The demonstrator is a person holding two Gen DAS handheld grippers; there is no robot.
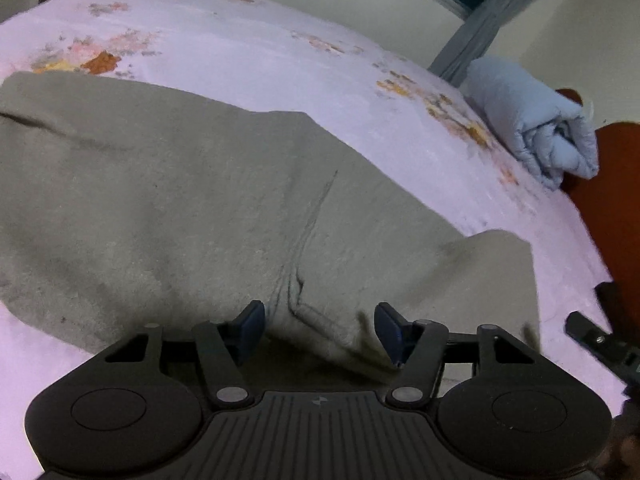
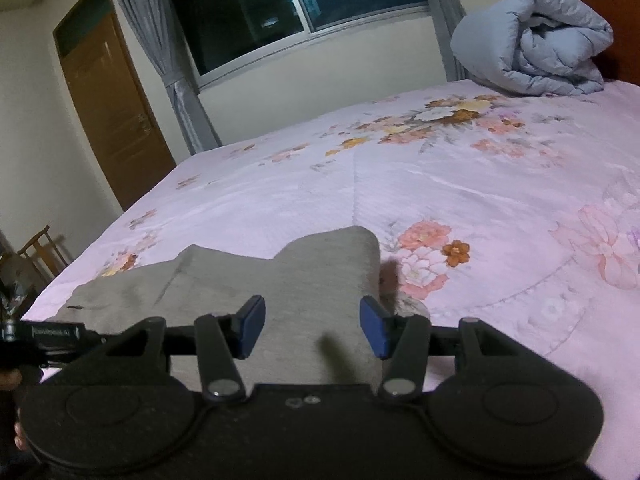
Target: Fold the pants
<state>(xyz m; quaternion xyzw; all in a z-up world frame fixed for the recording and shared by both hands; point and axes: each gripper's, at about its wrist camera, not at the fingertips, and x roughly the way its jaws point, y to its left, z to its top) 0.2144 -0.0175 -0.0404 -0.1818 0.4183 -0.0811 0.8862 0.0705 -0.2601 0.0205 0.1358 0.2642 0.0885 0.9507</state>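
Observation:
Grey pants (image 1: 180, 200) lie on a pink flowered bedspread (image 1: 240, 60), spread wide across the left wrist view with a crease running down the middle. My left gripper (image 1: 320, 326) is open, its blue pads on either side of a raised fold of the near edge. In the right wrist view the pants (image 2: 260, 280) lie in front of my right gripper (image 2: 312, 326), which is open with grey cloth between its pads. The right gripper's edge shows in the left wrist view (image 1: 600, 340).
A rolled light-blue duvet (image 2: 532, 44) lies at the far end of the bed by the brown headboard (image 1: 612, 184). A window with grey curtains (image 2: 168, 60) and a wooden door (image 2: 112, 100) are beyond the bed. A chair (image 2: 36, 256) stands at left.

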